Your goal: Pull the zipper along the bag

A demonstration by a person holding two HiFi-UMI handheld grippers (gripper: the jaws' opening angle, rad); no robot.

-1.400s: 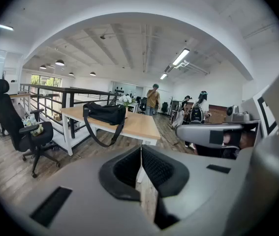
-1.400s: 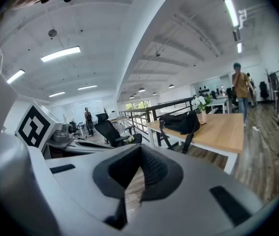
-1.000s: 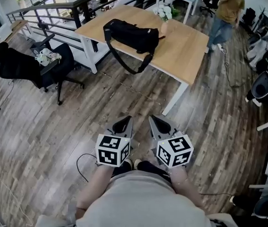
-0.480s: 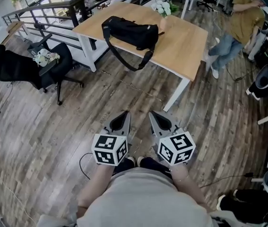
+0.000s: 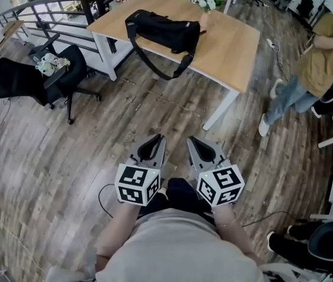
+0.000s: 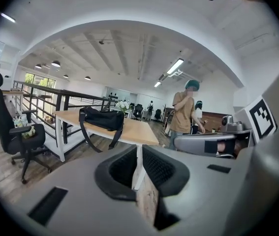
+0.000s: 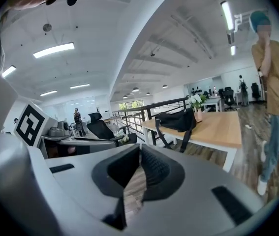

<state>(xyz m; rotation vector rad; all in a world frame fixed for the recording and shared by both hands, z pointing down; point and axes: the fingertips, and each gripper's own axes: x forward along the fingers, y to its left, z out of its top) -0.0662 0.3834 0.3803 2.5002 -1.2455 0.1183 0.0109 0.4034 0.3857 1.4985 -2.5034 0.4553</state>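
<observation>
- The left gripper [image 5: 152,148] and right gripper [image 5: 202,150] are side by side above the wooden floor [image 5: 66,151]. Each has its jaws together and holds nothing.
- A black office chair [image 5: 28,78] stands further off to the left, and a person [image 5: 313,69] to the right.
- Well ahead, the black bag [image 5: 165,33] lies on the bench [image 5: 231,49], its strap [image 5: 154,69] hanging over the near edge.
</observation>
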